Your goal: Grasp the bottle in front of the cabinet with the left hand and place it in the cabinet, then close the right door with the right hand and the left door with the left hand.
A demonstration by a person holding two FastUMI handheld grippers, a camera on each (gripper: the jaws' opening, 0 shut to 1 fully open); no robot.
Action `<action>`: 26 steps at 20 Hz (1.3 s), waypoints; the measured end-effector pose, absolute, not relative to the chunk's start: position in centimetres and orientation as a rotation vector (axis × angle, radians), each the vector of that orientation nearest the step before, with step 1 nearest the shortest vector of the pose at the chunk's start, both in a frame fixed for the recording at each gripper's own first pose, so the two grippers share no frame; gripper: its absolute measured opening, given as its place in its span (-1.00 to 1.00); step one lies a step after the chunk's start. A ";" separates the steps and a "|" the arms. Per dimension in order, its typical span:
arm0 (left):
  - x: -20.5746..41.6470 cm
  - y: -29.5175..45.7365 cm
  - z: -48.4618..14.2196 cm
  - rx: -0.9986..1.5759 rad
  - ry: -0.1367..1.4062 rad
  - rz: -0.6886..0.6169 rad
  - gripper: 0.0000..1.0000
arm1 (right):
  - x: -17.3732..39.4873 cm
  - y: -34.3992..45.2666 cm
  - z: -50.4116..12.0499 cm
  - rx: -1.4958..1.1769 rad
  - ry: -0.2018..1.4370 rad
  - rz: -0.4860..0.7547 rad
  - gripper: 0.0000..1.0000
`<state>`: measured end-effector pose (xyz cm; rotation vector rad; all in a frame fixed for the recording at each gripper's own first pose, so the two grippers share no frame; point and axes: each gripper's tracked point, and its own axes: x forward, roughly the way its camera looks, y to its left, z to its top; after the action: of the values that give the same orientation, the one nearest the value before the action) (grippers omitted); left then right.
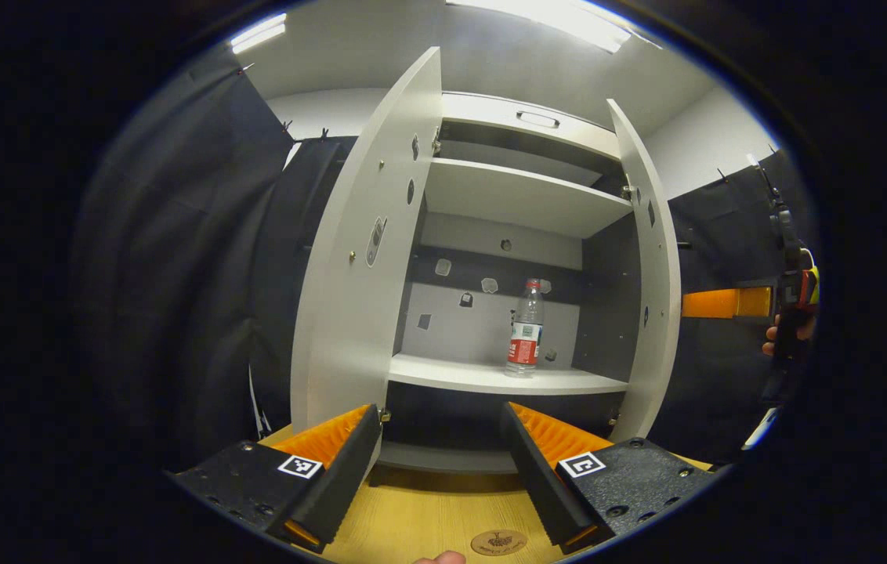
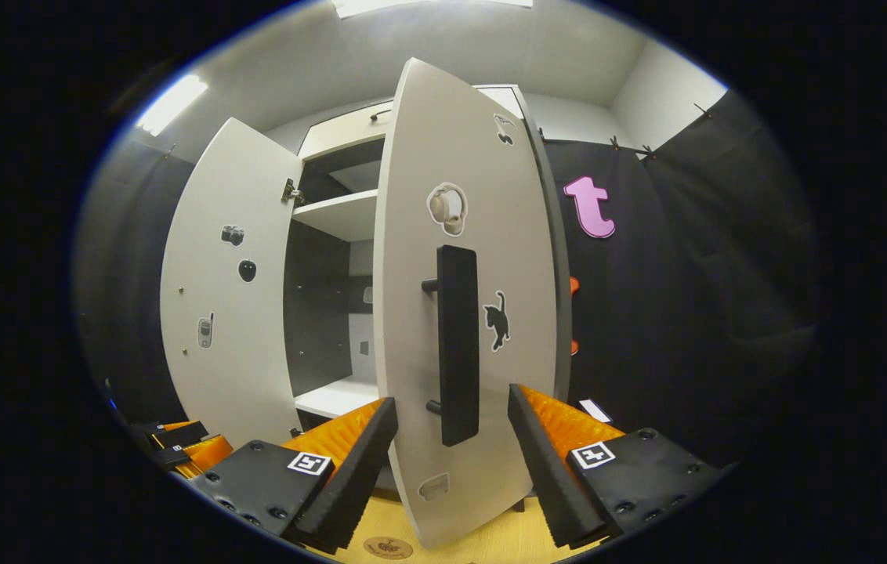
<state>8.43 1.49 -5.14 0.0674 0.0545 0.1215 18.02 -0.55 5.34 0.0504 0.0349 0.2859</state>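
Note:
A clear bottle [image 1: 523, 329] with a red label and red cap stands upright on the cabinet's lower shelf [image 1: 490, 377], toward the right side. Both doors are swung open: the left door [image 1: 357, 274] and the right door [image 1: 651, 290]. My left gripper [image 1: 439, 415] is open and empty, low in front of the cabinet. The right gripper [image 1: 733, 301] shows beyond the right door, held by a hand [image 1: 782, 338]. In the right gripper view, my right gripper [image 2: 451, 403] is open, facing the right door's outer face [image 2: 475, 196], with its black handle [image 2: 457, 345] between the fingers.
The cabinet stands on a wooden tabletop [image 1: 428, 517] with a round emblem [image 1: 498, 542]. An upper shelf [image 1: 522, 196] sits above the bottle. Black cloth hangs on both sides. The left door [image 2: 216, 298] and the left gripper [image 2: 177, 439] show in the right gripper view.

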 end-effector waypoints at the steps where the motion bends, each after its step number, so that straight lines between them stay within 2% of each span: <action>1: 8.3 1.8 -5.1 0.069 0.053 0.130 0.89 | 18.1 -0.4 5.4 0.054 0.035 0.291 0.90; 7: 7.5 2.8 -4.5 0.066 0.051 0.184 0.89 | 20.3 -1.8 5.3 0.061 0.039 0.253 0.90; 8: 7.2 3.1 -4.4 0.067 0.048 0.198 0.89 | 21.1 -1.2 4.8 0.065 0.050 0.267 1.00; 9: 6.9 3.4 -4.0 0.069 0.044 0.214 0.89 | 21.9 -0.4 4.7 0.069 0.056 0.281 0.90; 12: 6.0 4.6 -3.5 0.087 0.030 0.262 0.89 | 23.5 1.3 3.8 0.078 0.077 0.312 0.90; 17: 3.4 7.1 -1.9 0.090 -0.003 0.371 0.89 | 25.7 3.1 3.4 0.118 0.077 0.332 0.91; 18: 2.9 7.8 -1.3 0.096 -0.013 0.397 0.89 | 26.3 3.5 3.3 0.121 0.081 0.337 1.00; 19: 2.3 8.7 -0.7 0.109 -0.026 0.432 0.89 | 26.4 3.7 3.3 0.120 0.083 0.343 0.90; 22: 0.4 12.0 1.1 0.137 -0.063 0.564 0.89 | 27.2 4.3 3.2 0.111 0.063 0.347 0.90; 25: 0.0 13.9 2.3 0.118 -0.089 0.615 0.83 | 27.8 4.7 3.1 0.095 0.052 0.335 0.90; 26: -0.3 14.4 2.9 0.119 -0.100 0.625 0.89 | 28.0 4.8 3.0 0.088 0.048 0.332 0.90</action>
<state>-0.31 14.40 2.87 0.1190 -0.0997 0.6246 27.96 4.84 3.02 0.0883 0.0481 0.3324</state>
